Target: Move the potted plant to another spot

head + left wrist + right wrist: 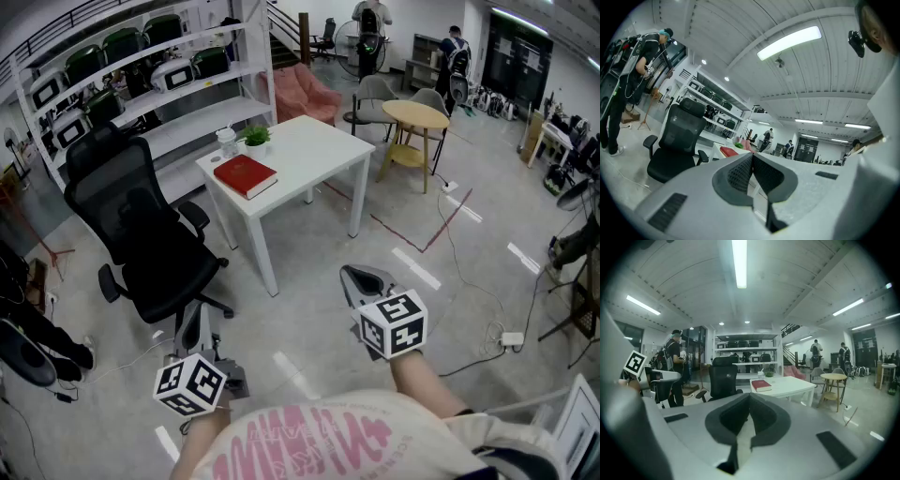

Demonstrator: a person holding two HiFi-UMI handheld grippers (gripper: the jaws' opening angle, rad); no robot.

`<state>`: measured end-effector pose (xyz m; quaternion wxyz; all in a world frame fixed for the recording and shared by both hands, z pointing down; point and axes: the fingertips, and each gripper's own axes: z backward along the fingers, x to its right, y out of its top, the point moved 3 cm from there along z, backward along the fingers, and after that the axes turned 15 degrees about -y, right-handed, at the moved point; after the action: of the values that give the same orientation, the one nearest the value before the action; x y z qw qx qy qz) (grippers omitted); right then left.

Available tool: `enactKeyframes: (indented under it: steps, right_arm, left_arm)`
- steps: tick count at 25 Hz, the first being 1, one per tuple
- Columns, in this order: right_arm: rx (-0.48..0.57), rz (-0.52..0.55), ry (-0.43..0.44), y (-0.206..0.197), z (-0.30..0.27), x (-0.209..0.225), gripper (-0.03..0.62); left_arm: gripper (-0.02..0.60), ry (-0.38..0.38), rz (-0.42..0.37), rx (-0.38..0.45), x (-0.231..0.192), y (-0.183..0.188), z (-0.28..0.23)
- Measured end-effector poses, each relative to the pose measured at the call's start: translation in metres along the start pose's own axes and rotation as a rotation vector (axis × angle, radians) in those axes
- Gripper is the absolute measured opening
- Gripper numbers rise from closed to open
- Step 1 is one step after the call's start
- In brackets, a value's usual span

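left gripper (193, 317) and right gripper (356, 276): jaws pinched closed, holding nothing, well apart from the worktop (319, 150). i'd walk in, open one, grab the potted plant (255, 138) low on its pot.

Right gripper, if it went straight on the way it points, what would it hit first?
The right gripper would likely meet the white table at the red book; nothing stands nearer. The black chair sits just left of that line, so depth leaves some doubt.

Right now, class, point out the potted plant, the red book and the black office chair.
potted plant (255, 136), head view, green leaves.
red book (246, 175), head view, cover's middle.
black office chair (122, 200), head view, mesh backrest.
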<state>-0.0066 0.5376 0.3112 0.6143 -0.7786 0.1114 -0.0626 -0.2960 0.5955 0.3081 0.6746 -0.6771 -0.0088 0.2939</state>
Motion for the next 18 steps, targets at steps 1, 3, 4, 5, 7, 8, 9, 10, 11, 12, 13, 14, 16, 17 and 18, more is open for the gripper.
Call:
enactKeyframes:
  steps: [1, 3, 4, 5, 7, 8, 9, 10, 11, 12, 13, 14, 16, 17, 18]
  right_arm:
    - [-0.002, 0.004, 0.001, 0.0, -0.002, -0.001, 0.006]
    - [-0.005, 0.01, 0.002, 0.0, -0.005, -0.003, 0.006]
    - [-0.006, 0.011, 0.003, 0.0, -0.007, -0.004, 0.006]
    - [-0.007, 0.012, 0.004, 0.0, -0.009, -0.004, 0.006]
    - [-0.008, 0.014, 0.005, 0.002, -0.013, -0.006, 0.006]
    - [-0.009, 0.015, 0.005, 0.003, -0.016, -0.007, 0.006]
    - [-0.009, 0.016, 0.005, 0.004, -0.019, -0.008, 0.006]
    - [-0.01, 0.015, 0.004, 0.004, -0.022, -0.01, 0.006]
    - [-0.011, 0.01, 0.001, 0.004, -0.025, -0.011, 0.006]
    - [-0.012, 0.0, -0.003, 0.004, -0.028, -0.012, 0.006]
    - [-0.013, -0.016, -0.007, 0.005, -0.032, -0.013, 0.006]
    - [-0.014, -0.036, -0.01, 0.005, -0.036, -0.014, 0.006]
    - [-0.014, -0.08, -0.006, 0.005, -0.043, -0.018, 0.006]
    - [-0.015, -0.099, -0.001, 0.004, -0.046, -0.021, 0.006]
    - [-0.017, -0.116, 0.003, 0.001, -0.048, -0.025, 0.006]
  left_arm:
    - [0.003, 0.001, 0.005, 0.001, -0.002, 0.0, 0.0]
    - [0.003, 0.002, 0.013, 0.001, -0.005, -0.001, -0.001]
    - [0.003, 0.003, 0.014, 0.0, -0.007, -0.001, -0.002]
    - [0.003, 0.003, 0.013, -0.001, -0.008, -0.001, -0.003]
    - [0.003, 0.003, 0.01, -0.001, -0.011, 0.001, -0.005]
    - [0.003, 0.003, 0.009, -0.001, -0.013, 0.003, -0.007]
    - [0.003, 0.003, 0.008, 0.0, -0.016, 0.004, -0.008]
    - [0.003, 0.002, 0.008, 0.001, -0.019, 0.006, -0.009]
    - [0.003, 0.0, 0.01, 0.001, -0.022, 0.007, -0.011]
    - [0.003, -0.004, 0.013, 0.001, -0.025, 0.007, -0.012]
    - [0.003, -0.007, 0.017, 0.0, -0.029, 0.008, -0.013]
    - [0.003, -0.011, 0.021, -0.002, -0.033, 0.008, -0.014]
    - [0.003, -0.016, 0.026, -0.008, -0.042, 0.007, -0.016]
    - [0.003, -0.02, 0.03, -0.01, -0.047, 0.006, -0.016]
    - [0.003, -0.024, 0.034, -0.012, -0.052, 0.005, -0.015]
